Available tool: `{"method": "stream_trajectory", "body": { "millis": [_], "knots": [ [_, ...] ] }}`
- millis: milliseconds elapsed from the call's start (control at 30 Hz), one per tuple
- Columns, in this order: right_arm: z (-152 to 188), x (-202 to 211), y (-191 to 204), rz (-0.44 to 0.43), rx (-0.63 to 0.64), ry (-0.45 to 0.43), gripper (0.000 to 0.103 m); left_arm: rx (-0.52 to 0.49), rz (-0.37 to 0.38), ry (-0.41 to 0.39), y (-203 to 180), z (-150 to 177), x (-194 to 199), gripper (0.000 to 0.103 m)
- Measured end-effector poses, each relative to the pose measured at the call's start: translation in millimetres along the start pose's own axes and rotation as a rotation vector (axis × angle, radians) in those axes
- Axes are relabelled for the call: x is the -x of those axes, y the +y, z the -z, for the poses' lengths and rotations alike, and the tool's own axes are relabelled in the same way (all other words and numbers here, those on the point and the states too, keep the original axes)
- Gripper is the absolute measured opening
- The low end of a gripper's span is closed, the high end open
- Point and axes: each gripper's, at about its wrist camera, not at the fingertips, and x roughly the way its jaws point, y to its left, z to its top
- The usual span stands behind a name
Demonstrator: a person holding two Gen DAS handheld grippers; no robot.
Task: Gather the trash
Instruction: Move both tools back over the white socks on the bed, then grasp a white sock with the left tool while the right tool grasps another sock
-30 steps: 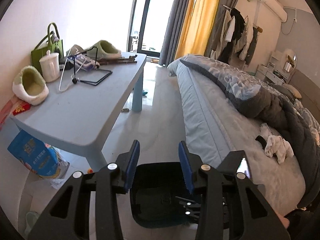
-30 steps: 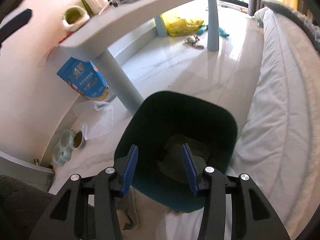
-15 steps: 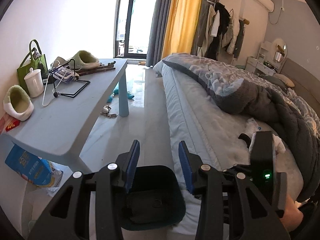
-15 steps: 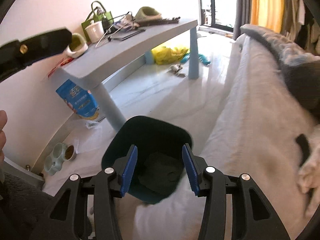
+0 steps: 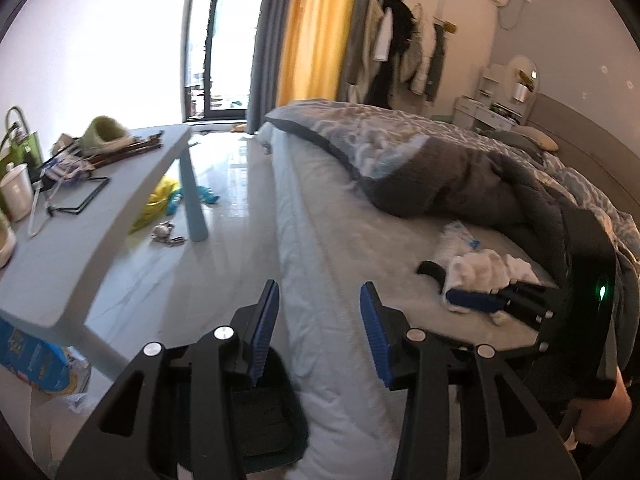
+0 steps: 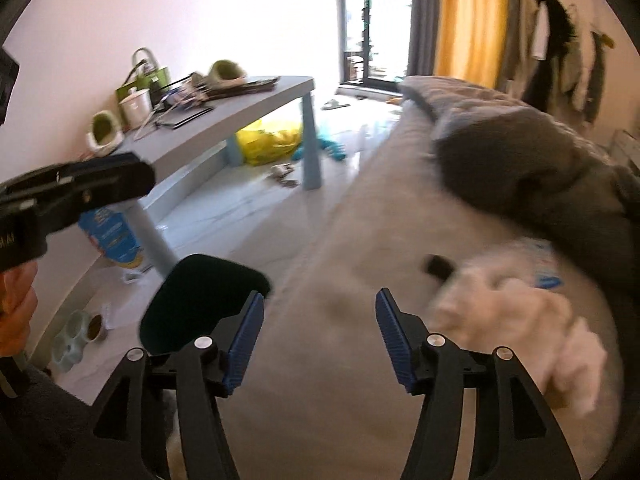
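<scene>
Collection barely begun. Right gripper (image 6: 318, 336), jaws spread and empty, approached the crumpled white tissues (image 5: 484, 270) lying on the bed sheet (image 5: 352, 240) beside a dark object. Left gripper (image 5: 319, 330), also spread and empty, hovered above the dark-green waste bin (image 6: 200, 300) on the floor; its contents were indiscernible.

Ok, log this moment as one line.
phase: reaching | right gripper: open, near white tissues on bed | left gripper: open, empty | bin: beside bed

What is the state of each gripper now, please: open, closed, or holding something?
Left gripper: open, holding nothing.
Right gripper: open, holding nothing, beside the white crumpled tissue on the bed.
</scene>
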Motion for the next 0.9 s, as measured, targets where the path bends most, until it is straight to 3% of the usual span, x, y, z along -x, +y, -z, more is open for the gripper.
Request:
{"method": "stream_trajectory", "body": {
  "millis": [433, 633, 900],
  "knots": [
    [22, 30, -94, 0.108, -0.083, -0.029, 0.063, -0.042, 0.080, 0.065, -62, 0, -58, 0.051],
    [33, 34, -126, 0.128, -0.114, -0.018, 0.063, -0.023, 0.140, 0.082, -82, 2, -77, 0.064],
    [43, 36, -152, 0.136, -0.139, -0.001, 0.065, -0.013, 0.199, 0.128, -105, 5, -104, 0.070]
  ]
}}
